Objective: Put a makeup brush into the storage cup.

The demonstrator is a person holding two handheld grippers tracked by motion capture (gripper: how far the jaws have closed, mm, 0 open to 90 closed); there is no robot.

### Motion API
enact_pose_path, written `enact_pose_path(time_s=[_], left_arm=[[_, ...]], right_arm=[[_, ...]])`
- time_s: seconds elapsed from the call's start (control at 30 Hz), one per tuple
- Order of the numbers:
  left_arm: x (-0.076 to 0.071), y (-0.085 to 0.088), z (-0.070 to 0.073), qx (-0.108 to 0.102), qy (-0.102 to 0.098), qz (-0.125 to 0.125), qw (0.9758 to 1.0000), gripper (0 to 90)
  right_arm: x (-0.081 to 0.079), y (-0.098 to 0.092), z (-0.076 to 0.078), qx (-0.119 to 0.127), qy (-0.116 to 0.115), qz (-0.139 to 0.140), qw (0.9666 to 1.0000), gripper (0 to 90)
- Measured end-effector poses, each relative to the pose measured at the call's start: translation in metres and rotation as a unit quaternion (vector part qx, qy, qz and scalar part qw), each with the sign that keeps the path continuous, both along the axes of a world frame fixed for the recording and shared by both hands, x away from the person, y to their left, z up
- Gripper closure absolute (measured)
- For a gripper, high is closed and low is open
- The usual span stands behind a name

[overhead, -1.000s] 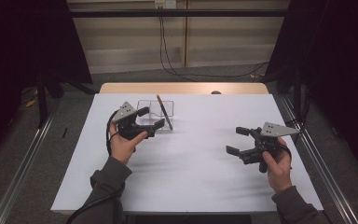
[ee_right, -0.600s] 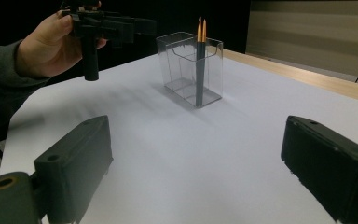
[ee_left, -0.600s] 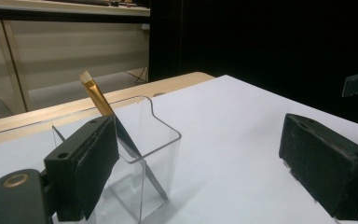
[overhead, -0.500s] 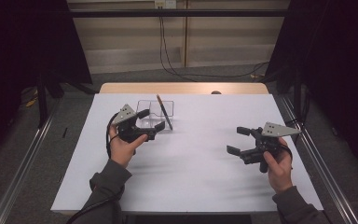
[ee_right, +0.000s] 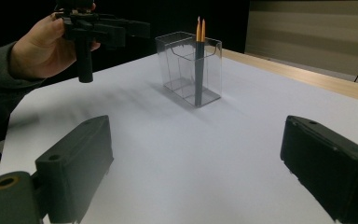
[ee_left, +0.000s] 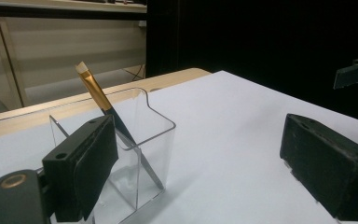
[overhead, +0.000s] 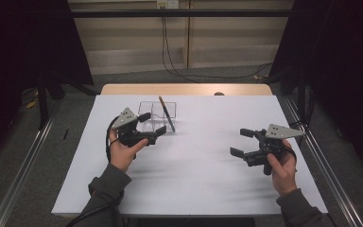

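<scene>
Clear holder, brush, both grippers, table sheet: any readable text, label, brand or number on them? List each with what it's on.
None readable in any view.
Clear acrylic holder: no label or print.
Brush: gold ferrule and dark handle, no marking visible.
Left gripper and right gripper: black jaws and grey plates, no lettering visible.
White table sheet: blank.

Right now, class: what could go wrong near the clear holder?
1. The left gripper hangs open right beside the clear holder; a nudge might slide or tip so light a box.
2. The brush leans against the holder's rim, its tip standing above it; a passing jaw could catch it and lever it out.
3. The right gripper is far off, too distant to steady anything.
</scene>
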State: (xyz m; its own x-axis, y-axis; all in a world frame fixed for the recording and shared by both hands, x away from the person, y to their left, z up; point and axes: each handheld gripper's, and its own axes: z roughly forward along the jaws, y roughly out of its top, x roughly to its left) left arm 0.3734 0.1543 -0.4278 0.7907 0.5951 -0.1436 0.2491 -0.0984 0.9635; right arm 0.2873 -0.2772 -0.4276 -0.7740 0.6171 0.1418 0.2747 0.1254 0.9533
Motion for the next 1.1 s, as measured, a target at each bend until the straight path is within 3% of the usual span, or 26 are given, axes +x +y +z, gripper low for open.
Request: enact_pose_path(time_s=[0.17, 0.3, 0.37, 1.1], left_arm=[[-0.001, 0.001, -0.001, -0.004, 0.000, -0.010, 0.9999, 10.8], [-0.003, 0.001, -0.002, 0.004, -0.002, -0.013, 0.9999, 10.7], [-0.004, 0.000, -0.002, -0.003, 0.000, -0.017, 0.9999, 10.5], [-0.013, -0.003, -0.003, -0.001, 0.002, -0.026, 0.9997, 9.7]], right_arm=[[0.000, 0.000, -0.001, -0.001, 0.000, 0.001, 1.0000, 8.4], [0.001, 0.001, -0.001, -0.001, -0.001, 0.002, 1.0000, 8.4], [0.000, 0.001, -0.001, -0.001, 0.000, 0.001, 1.0000, 8.4], [-0.001, -0.001, -0.001, -0.003, -0.002, -0.001, 1.0000, 8.4]])
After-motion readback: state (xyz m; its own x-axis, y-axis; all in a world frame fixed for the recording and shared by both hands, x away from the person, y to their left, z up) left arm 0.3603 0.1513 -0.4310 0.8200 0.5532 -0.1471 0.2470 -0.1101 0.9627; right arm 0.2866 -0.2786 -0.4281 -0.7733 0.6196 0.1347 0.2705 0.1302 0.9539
